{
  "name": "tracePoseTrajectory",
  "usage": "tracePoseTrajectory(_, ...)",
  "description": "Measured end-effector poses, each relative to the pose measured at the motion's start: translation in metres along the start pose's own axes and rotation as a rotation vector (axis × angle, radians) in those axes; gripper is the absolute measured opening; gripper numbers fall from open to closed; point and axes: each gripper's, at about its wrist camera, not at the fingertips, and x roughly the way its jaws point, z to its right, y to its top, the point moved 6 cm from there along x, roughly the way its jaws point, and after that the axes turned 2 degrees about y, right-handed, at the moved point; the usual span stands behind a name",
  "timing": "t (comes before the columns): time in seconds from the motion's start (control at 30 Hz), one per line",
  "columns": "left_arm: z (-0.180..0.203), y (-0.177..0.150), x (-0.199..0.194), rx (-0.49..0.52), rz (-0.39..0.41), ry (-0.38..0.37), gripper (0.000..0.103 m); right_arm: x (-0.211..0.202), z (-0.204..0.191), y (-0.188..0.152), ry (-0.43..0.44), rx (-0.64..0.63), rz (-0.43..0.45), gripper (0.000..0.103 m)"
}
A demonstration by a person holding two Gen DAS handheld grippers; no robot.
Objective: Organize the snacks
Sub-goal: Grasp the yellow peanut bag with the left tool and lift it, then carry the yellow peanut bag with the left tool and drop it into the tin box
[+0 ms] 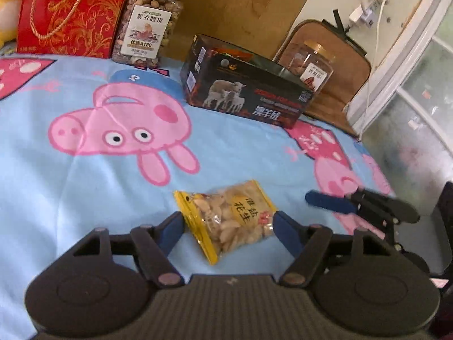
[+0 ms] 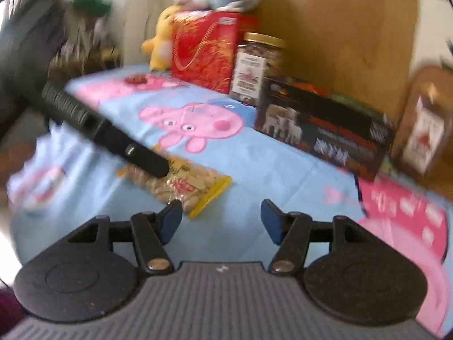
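A clear bag of peanuts with yellow edges (image 1: pixel 235 221) lies on the blue cartoon-pig sheet (image 1: pixel 85 198). My left gripper (image 1: pixel 228 229) is open, its blue pads on either side of the bag, low over the sheet. In the right wrist view the bag (image 2: pixel 181 187) lies left of my right gripper (image 2: pixel 220 221), which is open and empty. The left gripper's body (image 2: pixel 113 138) reaches over the bag there. The right gripper's fingers (image 1: pixel 334 202) show at the right of the left wrist view. An open black box with sheep pictures (image 1: pixel 246 90) stands farther back.
A red gift bag (image 1: pixel 70 14) and a gold-lidded nut jar (image 1: pixel 150 25) stand at the back left. A second jar (image 1: pixel 314 65) stands behind the black box against a brown cushion (image 1: pixel 339 90). The bed's edge runs down the right, with floor (image 1: pixel 410 147) beyond. Plush toys (image 2: pixel 161 36) sit behind the gift bag.
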Motion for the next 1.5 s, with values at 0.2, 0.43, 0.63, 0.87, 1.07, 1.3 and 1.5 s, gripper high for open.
tracePoseTrajectory(0.2, -0.007, 0.002, 0.002, -0.060, 0.006, 0.001, 0.071, 0.001, -0.008, -0.001, 0.079, 0.020, -0.012, 0.063)
tracePoseTrajectory(0.43, 0.000, 0.011, 0.006, -0.032, 0.012, 0.027, 0.051, 0.025, -0.033, 0.005, 0.094, -0.045, -0.011, 0.024)
tracePoseTrajectory(0.63, 0.030, 0.070, 0.011, 0.051, 0.072, -0.040, 0.051, 0.012, 0.001, 0.032, 0.029, 0.014, 0.092, 0.022)
tracePoseTrajectory(0.87, 0.069, 0.164, 0.061, 0.119, 0.141, -0.078, 0.051, 0.007, 0.080, 0.085, -0.114, 0.065, 0.204, 0.022)
tracePoseTrajectory(1.07, 0.075, 0.208, 0.118, 0.103, 0.137, -0.021, 0.051, 0.042, 0.141, 0.110, -0.189, 0.132, 0.188, 0.023)
tracePoseTrajectory(1.3, 0.059, 0.218, 0.154, 0.112, 0.126, 0.142, 0.058, 0.075, 0.164, 0.099, -0.243, 0.199, 0.141, 0.034)
tracePoseTrajectory(1.5, 0.055, 0.209, 0.116, 0.065, 0.187, 0.110, 0.063, 0.034, 0.153, 0.089, -0.241, 0.241, 0.220, 0.036)
